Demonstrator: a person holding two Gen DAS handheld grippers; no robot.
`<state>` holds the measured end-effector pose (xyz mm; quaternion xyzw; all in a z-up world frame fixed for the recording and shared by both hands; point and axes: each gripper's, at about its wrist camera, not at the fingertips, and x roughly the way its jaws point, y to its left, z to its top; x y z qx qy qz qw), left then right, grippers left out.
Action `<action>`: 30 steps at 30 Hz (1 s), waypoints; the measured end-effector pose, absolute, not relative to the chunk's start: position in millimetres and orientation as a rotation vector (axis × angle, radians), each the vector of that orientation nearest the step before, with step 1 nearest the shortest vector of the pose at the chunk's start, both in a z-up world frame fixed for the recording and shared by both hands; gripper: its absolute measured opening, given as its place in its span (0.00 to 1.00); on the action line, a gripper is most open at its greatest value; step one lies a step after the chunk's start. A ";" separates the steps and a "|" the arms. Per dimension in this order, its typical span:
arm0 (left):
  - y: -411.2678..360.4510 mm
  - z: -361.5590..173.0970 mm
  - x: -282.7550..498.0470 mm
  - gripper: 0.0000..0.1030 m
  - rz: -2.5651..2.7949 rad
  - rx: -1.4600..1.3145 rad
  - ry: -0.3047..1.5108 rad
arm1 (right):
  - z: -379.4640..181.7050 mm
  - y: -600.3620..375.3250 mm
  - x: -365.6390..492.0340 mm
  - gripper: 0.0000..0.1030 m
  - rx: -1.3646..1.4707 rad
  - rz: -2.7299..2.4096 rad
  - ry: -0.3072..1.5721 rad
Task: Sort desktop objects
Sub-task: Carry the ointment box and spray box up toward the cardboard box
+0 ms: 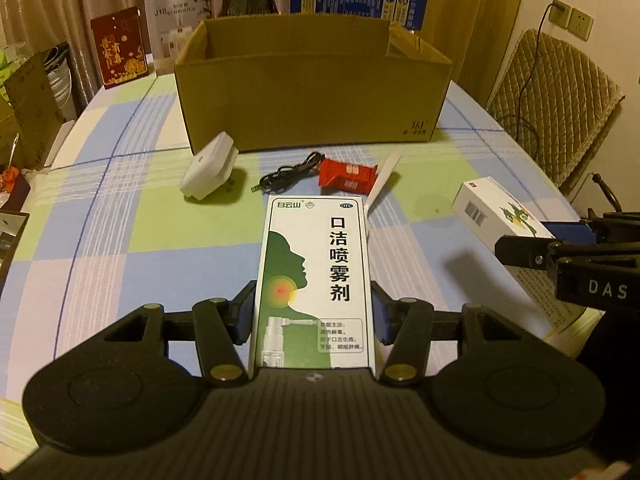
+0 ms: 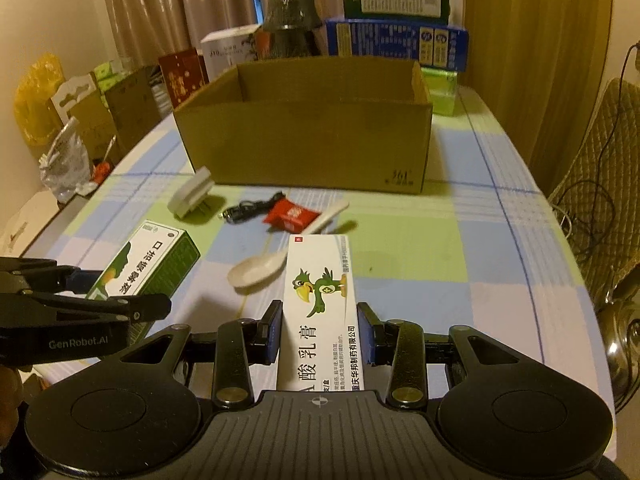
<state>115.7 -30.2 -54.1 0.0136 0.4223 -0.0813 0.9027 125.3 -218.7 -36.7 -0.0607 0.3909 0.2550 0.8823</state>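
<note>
Claws gripped one carton each above the surface (image 1: 120, 240): left claw (image 1: 314, 312) a green-and-white spray box (image 1: 316, 264), right claw (image 2: 318, 334) a parrot-printed ointment box (image 2: 320, 292), short of the cardboard box (image 1: 312, 100).

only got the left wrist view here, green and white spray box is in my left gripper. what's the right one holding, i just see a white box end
Observer: The right gripper is shut on a white ointment box with a green cartoon parrot printed on it.
Operator: that white stick past my box, what is it
Observer: A white spoon; its bowl lies on the tablecloth, just left of the ointment box.
Operator: anything behind the cardboard box on the right
Observer: Yes, a light green box stands behind the cardboard box at its right rear corner.
</note>
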 end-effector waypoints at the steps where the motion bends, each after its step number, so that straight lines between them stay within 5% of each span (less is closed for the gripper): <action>1: -30.9 -51.3 114.4 0.49 -0.166 0.029 0.870 | -34.3 -219.2 124.6 0.34 -0.124 0.532 0.808; 30: -40.0 -12.8 105.1 0.49 -0.154 0.025 0.825 | -7.6 -225.3 128.2 0.34 -0.110 0.539 0.761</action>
